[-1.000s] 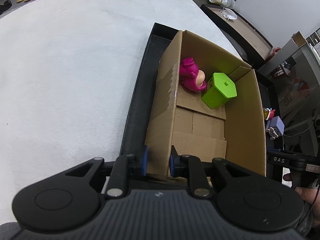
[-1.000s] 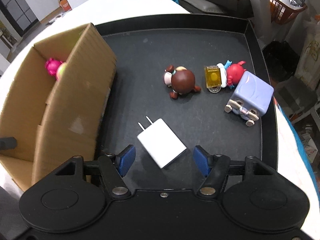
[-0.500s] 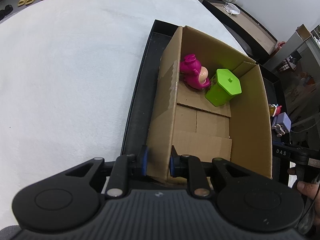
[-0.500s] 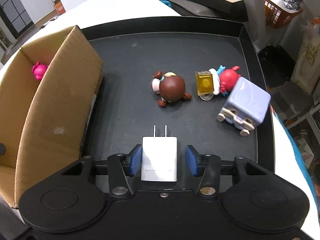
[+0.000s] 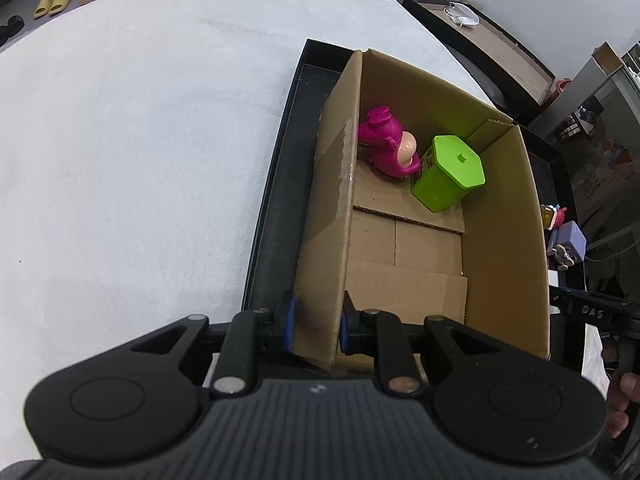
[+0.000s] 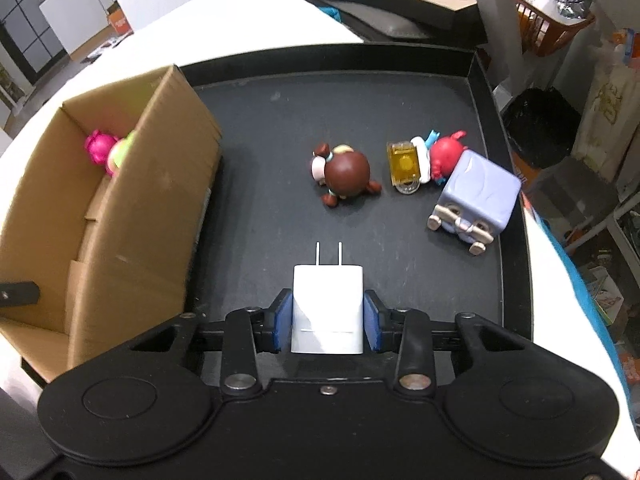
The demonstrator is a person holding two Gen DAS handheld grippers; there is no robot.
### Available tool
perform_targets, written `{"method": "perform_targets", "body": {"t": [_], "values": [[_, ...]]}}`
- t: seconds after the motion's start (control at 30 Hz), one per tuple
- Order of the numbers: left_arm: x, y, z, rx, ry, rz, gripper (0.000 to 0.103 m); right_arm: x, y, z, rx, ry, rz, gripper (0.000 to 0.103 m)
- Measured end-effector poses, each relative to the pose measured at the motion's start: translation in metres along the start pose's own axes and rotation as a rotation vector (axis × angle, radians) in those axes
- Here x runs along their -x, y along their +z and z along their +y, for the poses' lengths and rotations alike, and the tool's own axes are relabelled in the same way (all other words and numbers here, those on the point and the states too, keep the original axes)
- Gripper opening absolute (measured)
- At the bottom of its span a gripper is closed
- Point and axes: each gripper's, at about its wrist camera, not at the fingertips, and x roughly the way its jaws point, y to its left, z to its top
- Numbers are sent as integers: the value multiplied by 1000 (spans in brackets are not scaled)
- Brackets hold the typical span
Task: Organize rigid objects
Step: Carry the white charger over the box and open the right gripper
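My left gripper (image 5: pixel 317 324) is shut on the near left wall of an open cardboard box (image 5: pixel 332 216). Inside the box lie a magenta figure (image 5: pixel 384 148) and a green hexagonal container (image 5: pixel 448 172). My right gripper (image 6: pixel 327 322) is shut on a white plug charger (image 6: pixel 328 304), prongs pointing away, just above the black tray (image 6: pixel 400 92). On the tray lie a brown-headed figure (image 6: pixel 346 174), a red figure with a yellow block (image 6: pixel 424 160) and a lavender cube toy (image 6: pixel 476 196). The box also shows at the left of the right wrist view (image 6: pixel 140 200).
The tray sits on a white cloth-covered table (image 5: pixel 140 140). Beyond the table stand dark desks (image 5: pixel 480 40) and an orange basket (image 6: pixel 548 28). The tray's raised rim (image 6: pixel 508 168) runs along the right side.
My right gripper closed on the white charger, which turned straight between the pads. The left gripper kept its hold on the box wall and the view shifted slightly.
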Motion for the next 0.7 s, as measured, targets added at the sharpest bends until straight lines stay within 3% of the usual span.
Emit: {"method": "perform_targets", "body": {"t": [0.7], "values": [[2,-2,8,25,-33,-12,20,43,37,35,55,-26,-85,36]]}}
